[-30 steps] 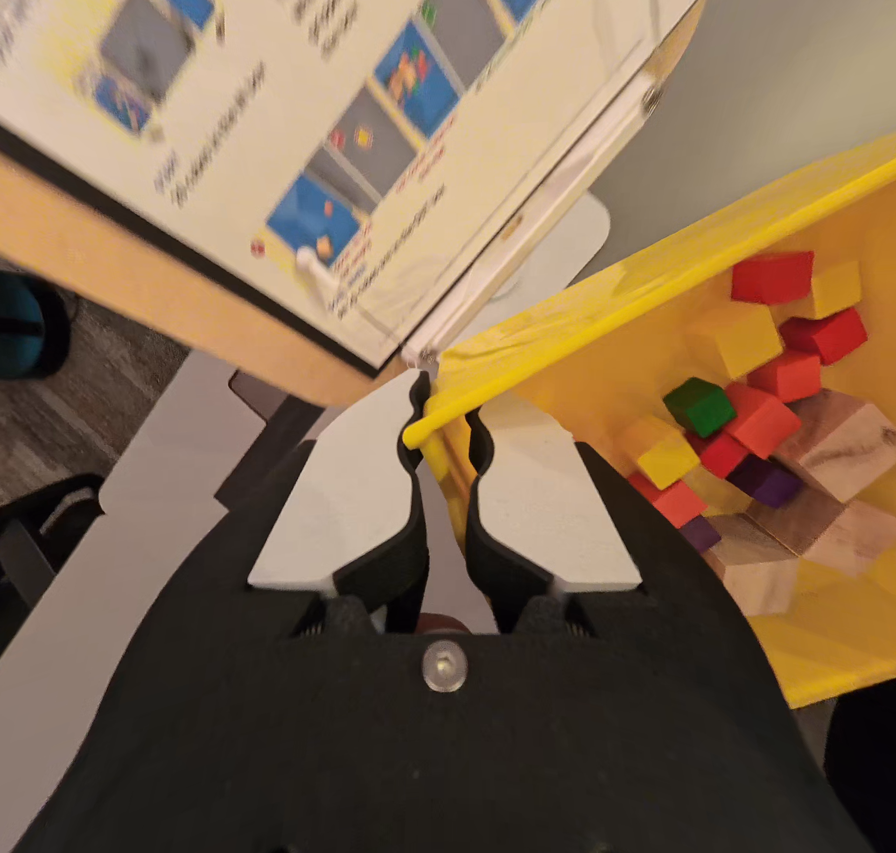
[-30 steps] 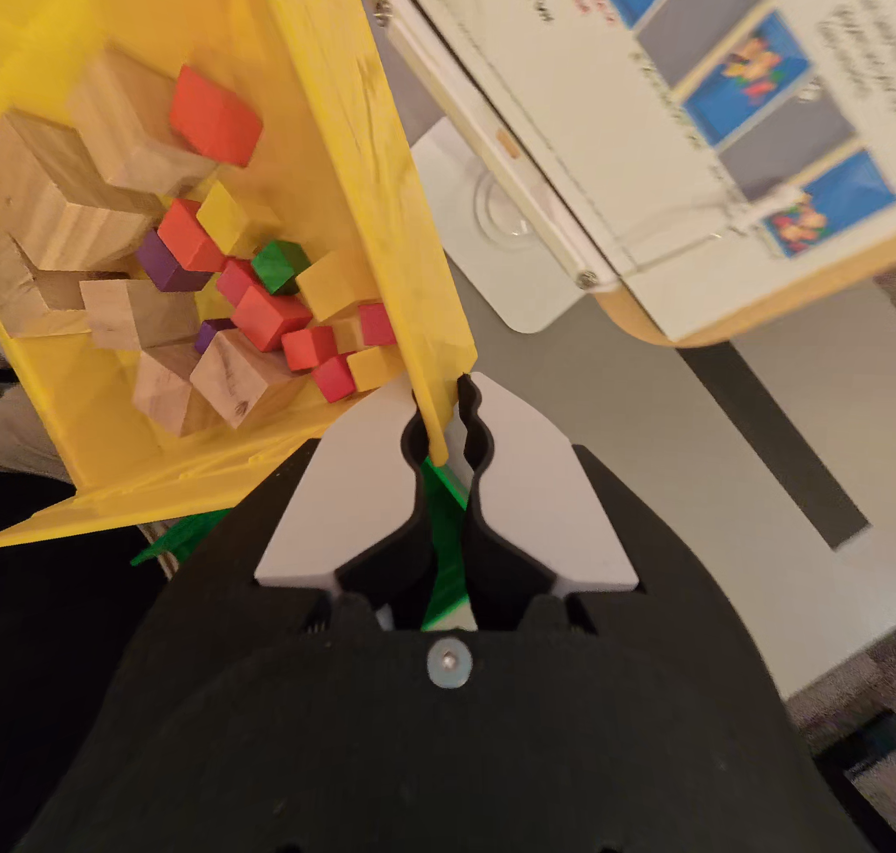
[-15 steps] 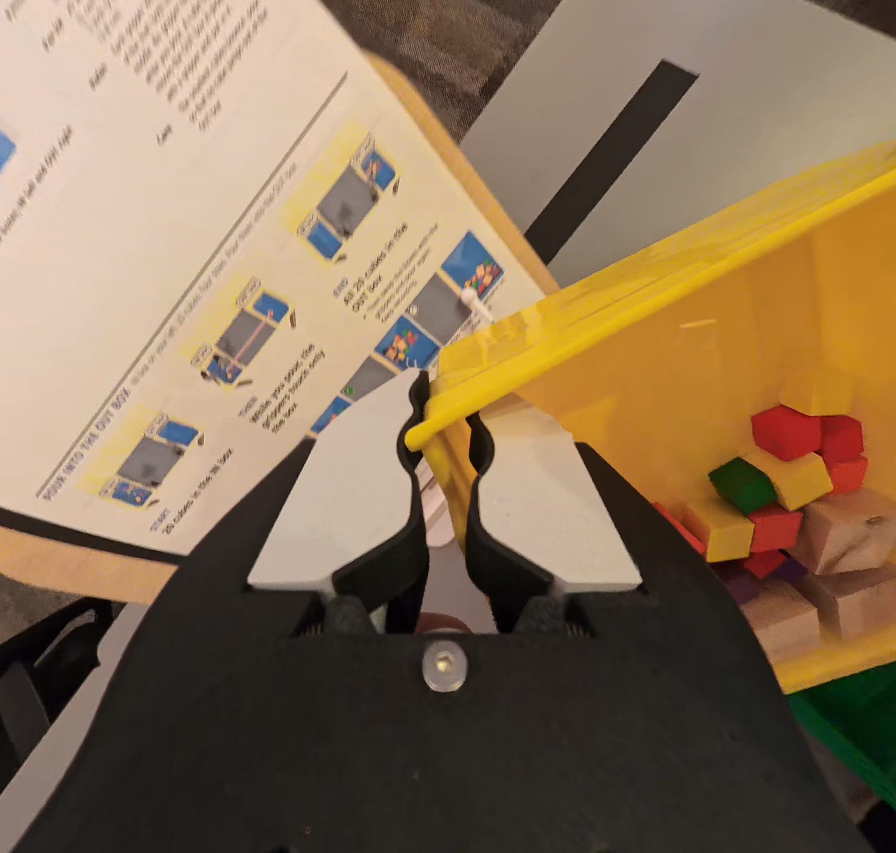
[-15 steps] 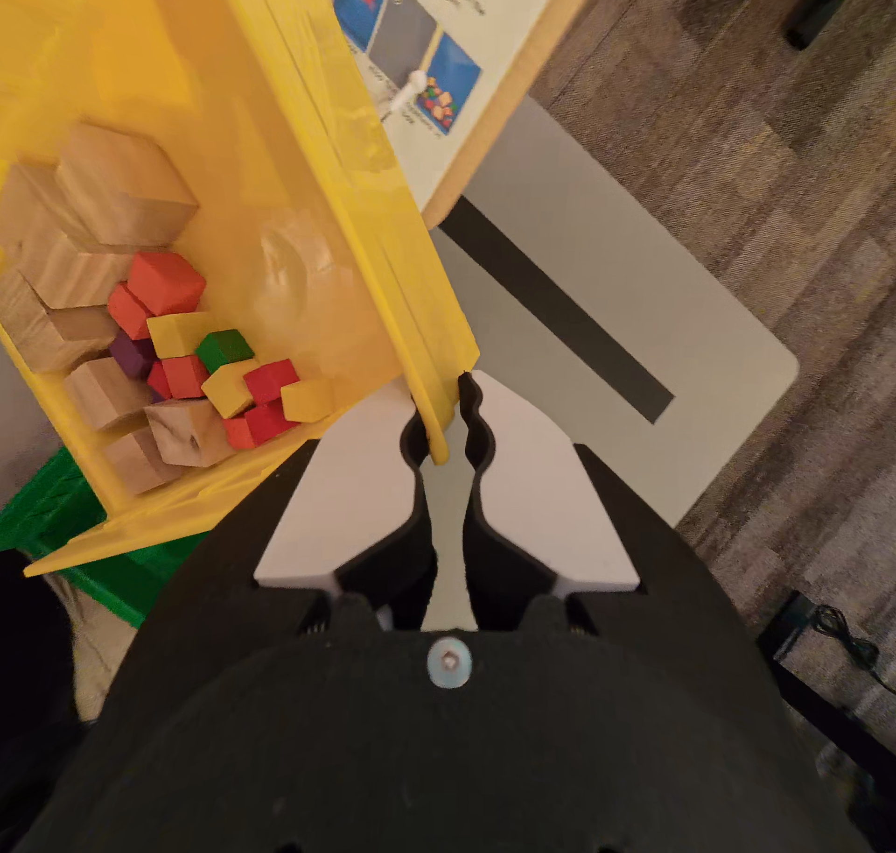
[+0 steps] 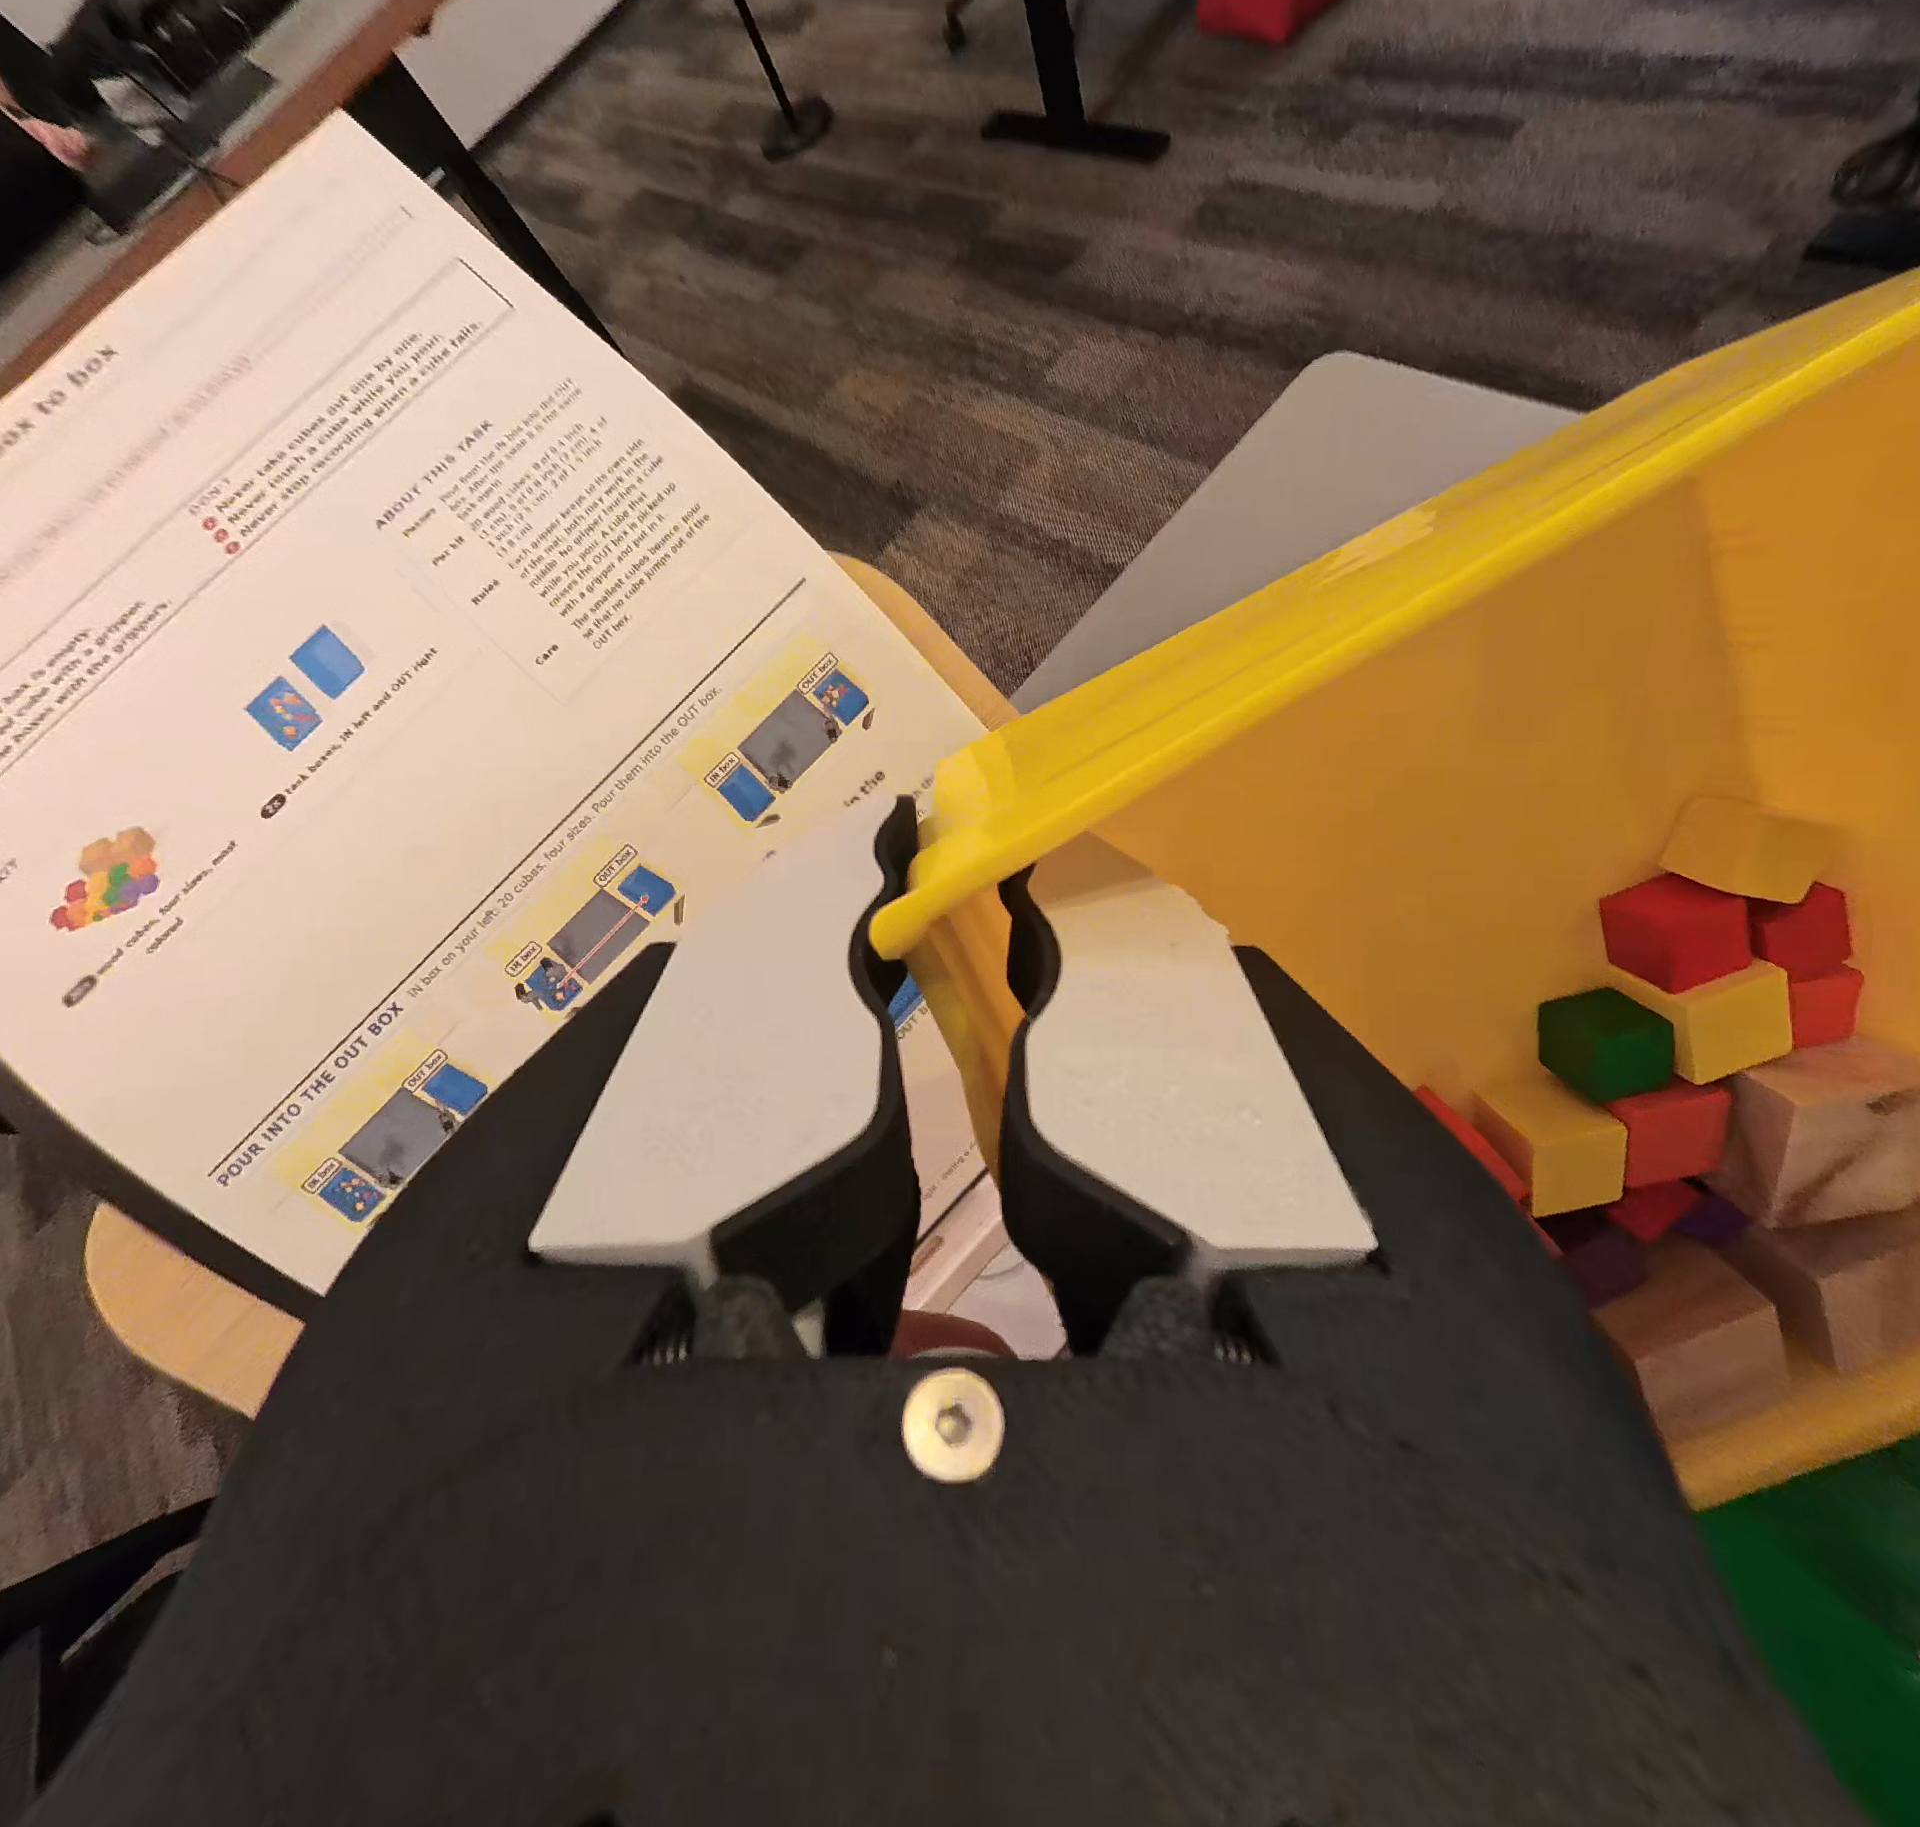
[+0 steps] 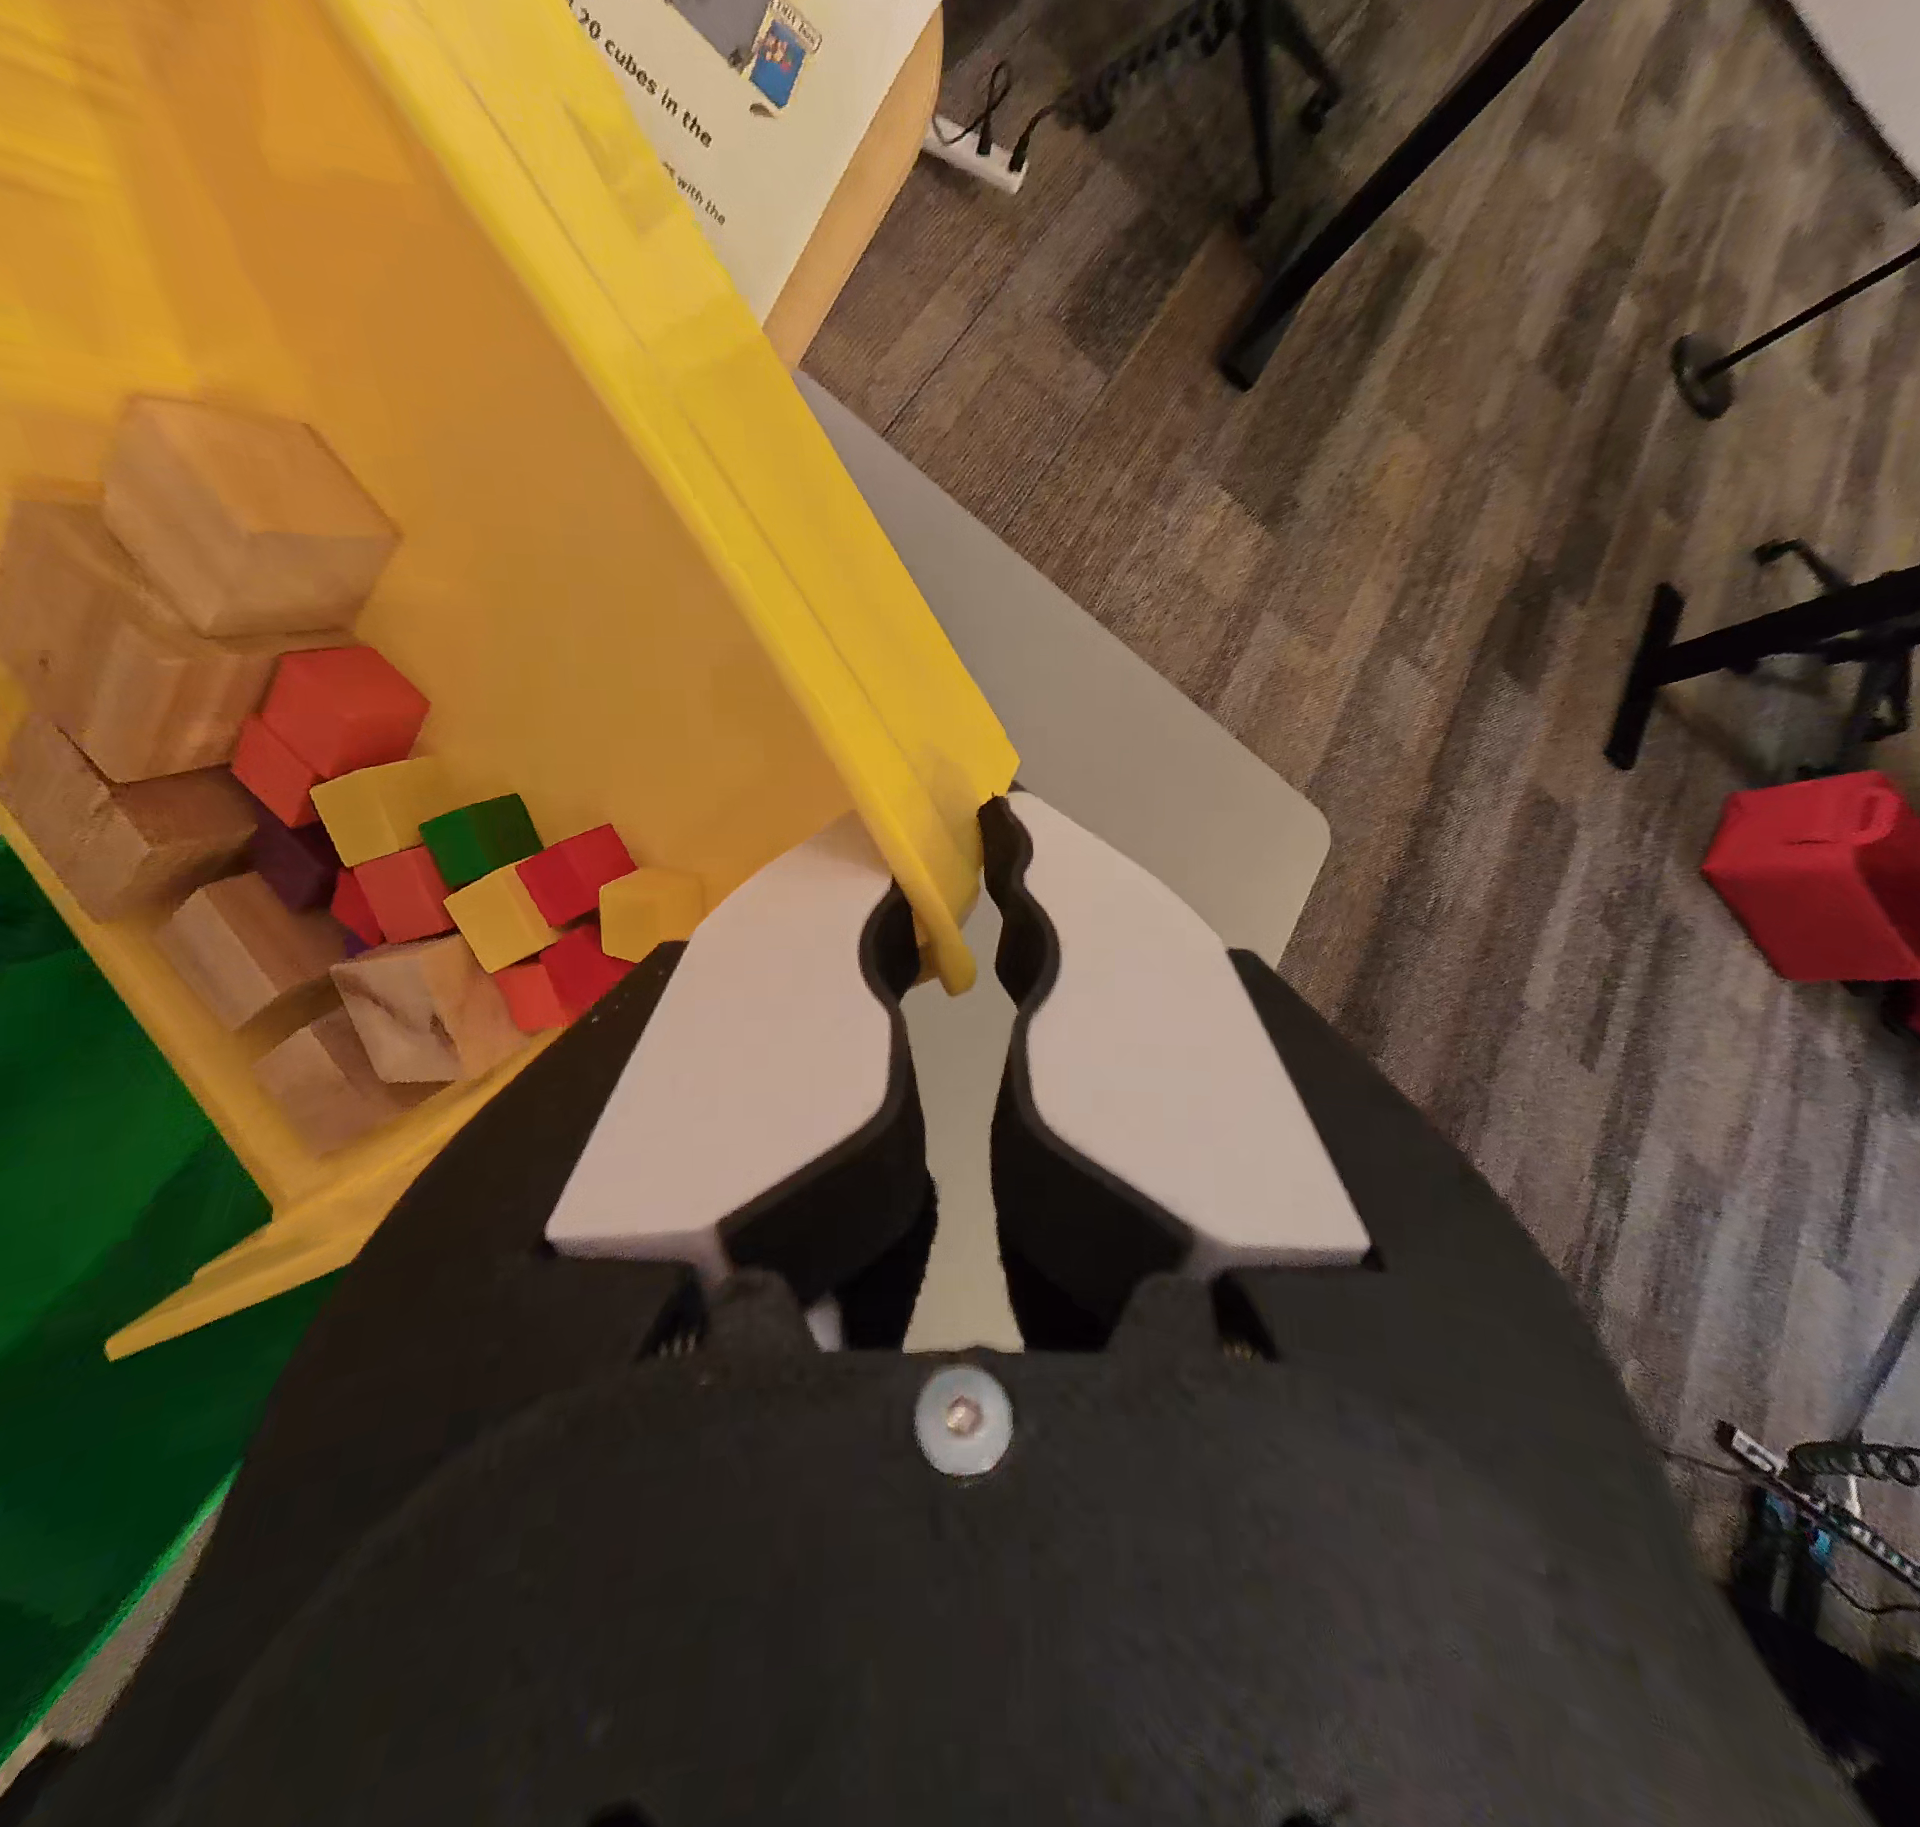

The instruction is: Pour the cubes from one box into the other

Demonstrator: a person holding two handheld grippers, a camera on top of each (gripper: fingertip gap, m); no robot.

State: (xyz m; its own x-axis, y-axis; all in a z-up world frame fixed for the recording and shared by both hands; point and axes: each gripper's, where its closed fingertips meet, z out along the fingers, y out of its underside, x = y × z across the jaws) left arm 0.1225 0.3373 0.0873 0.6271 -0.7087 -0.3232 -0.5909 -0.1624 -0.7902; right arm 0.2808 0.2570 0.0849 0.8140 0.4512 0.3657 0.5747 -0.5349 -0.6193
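A yellow box [image 5: 1382, 738] is held up and tilted steeply between both grippers. My left gripper [image 5: 951, 904] is shut on the rim of its near left corner. My right gripper [image 6: 961, 894] is shut on the rim of its near right corner, where the box [image 6: 436, 343] fills the left of the view. Several cubes [image 5: 1704, 1060], red, yellow, green, purple and bare wood, are piled against the box's low wall; they also show in the right wrist view [image 6: 395, 842]. A green box [image 6: 94, 1206] lies under the yellow box's low edge, and a bit of it [image 5: 1839, 1569] shows in the left wrist view.
A printed instruction sheet [image 5: 312, 717] on a stand rises beyond the box, on a round wooden table edge [image 5: 177, 1310]. A grey mat [image 6: 1091, 717] lies below. Carpet floor with chair and stand legs [image 5: 1049, 73] and a red container [image 6: 1829, 873] lies around.
Both grippers have swung upward with the yellow box, tipping it more steeply. The cubes have slid and packed into its low end. The green box now shows more below it.
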